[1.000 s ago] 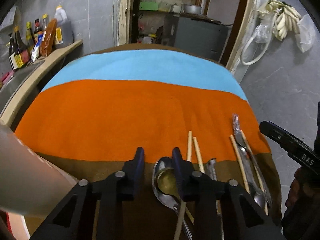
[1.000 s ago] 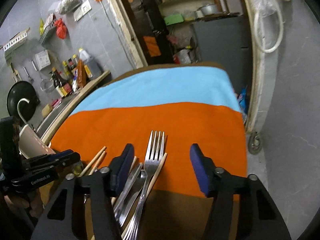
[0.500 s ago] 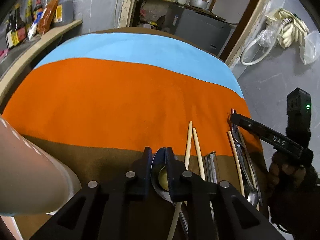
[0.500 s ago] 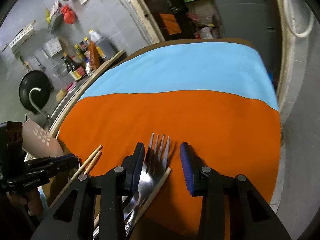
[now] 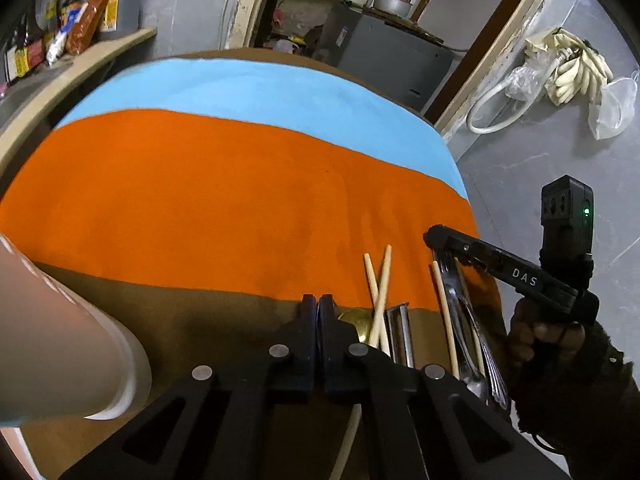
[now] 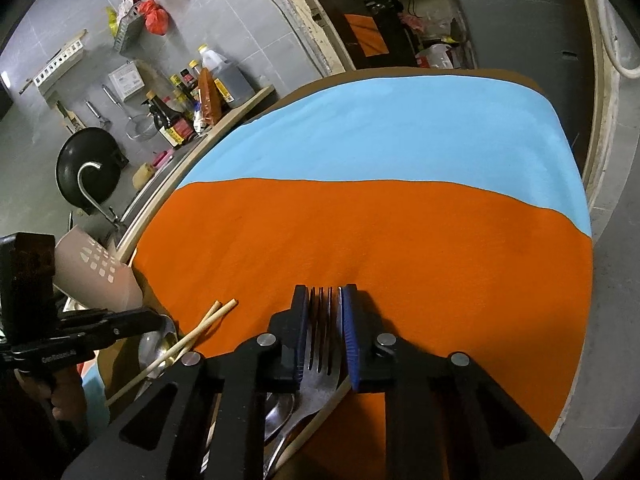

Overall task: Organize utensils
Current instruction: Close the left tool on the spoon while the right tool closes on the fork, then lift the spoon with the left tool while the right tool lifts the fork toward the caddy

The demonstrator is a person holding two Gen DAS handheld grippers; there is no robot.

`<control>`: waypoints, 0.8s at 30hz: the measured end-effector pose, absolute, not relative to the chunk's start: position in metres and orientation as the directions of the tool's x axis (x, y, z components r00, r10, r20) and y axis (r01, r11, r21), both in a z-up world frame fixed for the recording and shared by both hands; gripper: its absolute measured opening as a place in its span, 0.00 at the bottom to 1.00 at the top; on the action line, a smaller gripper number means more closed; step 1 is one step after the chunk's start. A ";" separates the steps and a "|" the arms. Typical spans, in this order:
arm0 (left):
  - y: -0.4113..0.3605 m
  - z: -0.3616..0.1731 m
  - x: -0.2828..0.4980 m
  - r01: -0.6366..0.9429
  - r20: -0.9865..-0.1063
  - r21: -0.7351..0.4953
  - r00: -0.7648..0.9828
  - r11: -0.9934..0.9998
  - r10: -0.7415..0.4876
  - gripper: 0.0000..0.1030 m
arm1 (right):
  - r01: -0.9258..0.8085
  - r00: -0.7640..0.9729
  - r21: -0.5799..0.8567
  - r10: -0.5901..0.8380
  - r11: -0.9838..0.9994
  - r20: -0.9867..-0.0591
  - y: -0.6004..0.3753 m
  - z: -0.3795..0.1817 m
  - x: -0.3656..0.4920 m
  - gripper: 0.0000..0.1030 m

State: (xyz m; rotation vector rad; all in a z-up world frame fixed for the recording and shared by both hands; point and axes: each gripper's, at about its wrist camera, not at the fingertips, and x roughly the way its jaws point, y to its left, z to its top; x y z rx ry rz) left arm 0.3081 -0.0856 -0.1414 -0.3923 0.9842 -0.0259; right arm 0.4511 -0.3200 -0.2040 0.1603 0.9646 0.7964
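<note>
The left claw [image 5: 319, 308] is pressed together at 6 o'clock; whether the spoon [image 5: 354, 318] beside it is caught cannot be told, its handle being hidden. The right claw [image 6: 325, 300] is closing around the fork [image 6: 322, 336], whose handle is cut off below. Crossed chopsticks [image 5: 378, 280] lie between. The worktop [image 6: 360, 240] carries orange, blue and brown cloth; sauce bottles [image 6: 188, 108] stand at 10 o'clock.

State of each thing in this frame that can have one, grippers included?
left gripper: shut beside the spoon; unclear whether it grips it.
right gripper: jaws closing, pads against the fork's sides.
fork: lying down, tines between the pads.
chopsticks: crossed, loose on the cloth.
</note>
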 end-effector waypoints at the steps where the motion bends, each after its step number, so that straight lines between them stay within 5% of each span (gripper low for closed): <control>1: -0.085 -0.143 0.309 -0.157 -0.809 -0.337 0.552 0.928 -0.201 0.03 | -0.533 0.314 0.462 0.673 0.709 -0.670 -0.321 -0.205 0.451 0.13; 8: -0.090 -0.152 0.311 -0.148 -0.831 -0.347 0.506 0.926 -0.231 0.04 | -0.529 0.307 0.503 0.706 0.684 -0.638 -0.324 -0.203 0.450 0.02; 15: -0.099 -0.137 0.307 -0.113 -0.817 -0.318 0.536 0.941 -0.211 0.02 | -0.521 0.361 0.498 0.708 0.693 -0.607 -0.326 -0.187 0.442 0.02; 24: -0.109 -0.087 0.281 -0.073 -0.719 -0.171 0.691 0.983 -0.074 0.02 | -0.526 0.611 0.279 0.585 0.803 -0.533 -0.323 -0.117 0.397 0.02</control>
